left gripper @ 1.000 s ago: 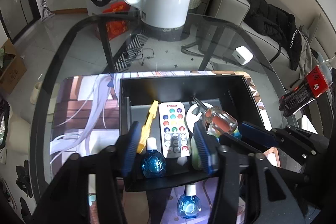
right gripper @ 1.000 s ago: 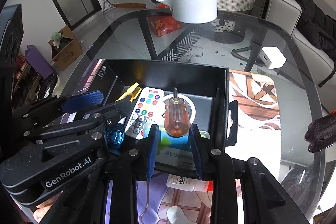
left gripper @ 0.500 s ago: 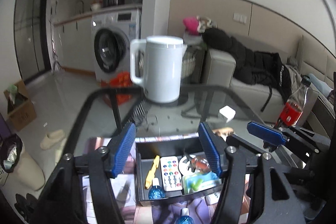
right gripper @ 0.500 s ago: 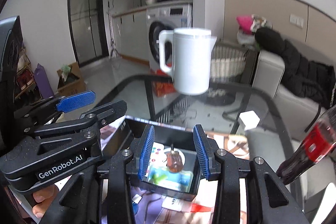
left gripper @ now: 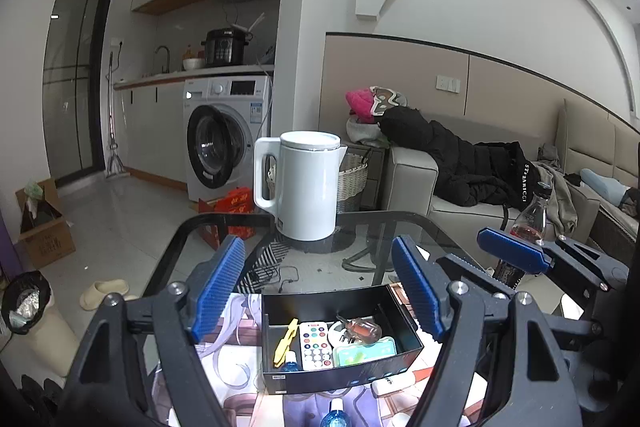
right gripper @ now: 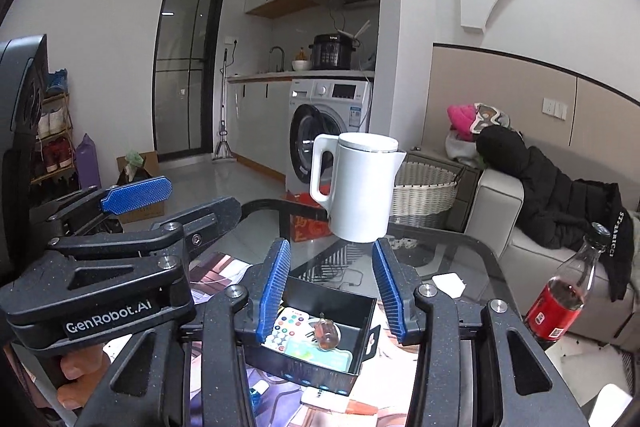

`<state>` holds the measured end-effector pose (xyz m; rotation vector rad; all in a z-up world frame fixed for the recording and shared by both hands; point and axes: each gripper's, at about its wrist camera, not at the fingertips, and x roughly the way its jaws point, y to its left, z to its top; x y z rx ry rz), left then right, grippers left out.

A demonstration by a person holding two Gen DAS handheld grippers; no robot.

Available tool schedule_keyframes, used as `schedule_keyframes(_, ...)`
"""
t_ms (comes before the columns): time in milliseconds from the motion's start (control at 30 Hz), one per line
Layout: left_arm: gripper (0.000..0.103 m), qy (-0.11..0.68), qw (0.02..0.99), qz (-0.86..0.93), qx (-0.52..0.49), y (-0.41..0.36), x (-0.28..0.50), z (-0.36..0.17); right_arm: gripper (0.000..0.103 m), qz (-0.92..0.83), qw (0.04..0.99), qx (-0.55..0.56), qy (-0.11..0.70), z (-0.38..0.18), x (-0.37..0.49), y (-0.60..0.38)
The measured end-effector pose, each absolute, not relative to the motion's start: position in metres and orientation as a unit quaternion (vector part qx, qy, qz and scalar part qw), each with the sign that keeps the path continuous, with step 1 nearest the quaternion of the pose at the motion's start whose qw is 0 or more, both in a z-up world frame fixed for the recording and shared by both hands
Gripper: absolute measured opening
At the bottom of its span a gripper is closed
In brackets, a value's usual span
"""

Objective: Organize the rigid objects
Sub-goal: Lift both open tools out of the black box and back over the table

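Note:
A black box [left gripper: 400, 315] [right gripper: 332, 297] sits on a printed mat on the glass table. It holds a yellow clip [left gripper: 285, 341], a white remote [left gripper: 315, 345] [right gripper: 285, 327], an amber-handled screwdriver [left gripper: 362, 327] [right gripper: 327, 333], a green pack [left gripper: 364, 350] and a blue bottle [left gripper: 289, 366]. My left gripper [left gripper: 318, 283] is open and empty, raised well above and behind the box. My right gripper [right gripper: 332, 285] is open and empty, also raised above the box.
A white kettle [left gripper: 306, 185] [right gripper: 358, 187] stands at the table's far edge. A cola bottle [right gripper: 564, 291] stands at the right. A second blue bottle [left gripper: 335, 415] and a white tube [left gripper: 394, 383] lie on the mat in front of the box.
Both grippers have lifted up and pulled back from the box. The right gripper let go of the screwdriver, which now lies in the box. The views tilted up to show the room.

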<state>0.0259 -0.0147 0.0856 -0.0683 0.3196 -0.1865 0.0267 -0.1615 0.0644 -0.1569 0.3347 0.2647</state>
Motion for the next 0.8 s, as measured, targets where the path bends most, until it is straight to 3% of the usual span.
schedule_keyframes(133,0.084,0.142,0.985,-0.098,-0.027,-0.012,0.012,0.082,0.050,0.128,0.977,-0.079,0.150,0.064,0.012,-0.172)
schedule_keyframes(367,0.084,0.167,0.982,-0.093,0.006,-0.015,0.008,0.064,0.051,0.118,0.976,-0.056,0.172,0.061,0.016,-0.202)
schedule_keyframes(500,0.084,0.185,0.978,-0.094,0.015,-0.017,0.006,0.058,0.051,0.115,0.972,-0.096,0.179,0.057,0.020,-0.197)
schedule_keyframes(800,0.084,0.275,0.954,-0.117,0.032,-0.032,0.020,0.040,0.051,0.133,0.932,-0.076,0.328,0.024,0.062,-0.199)
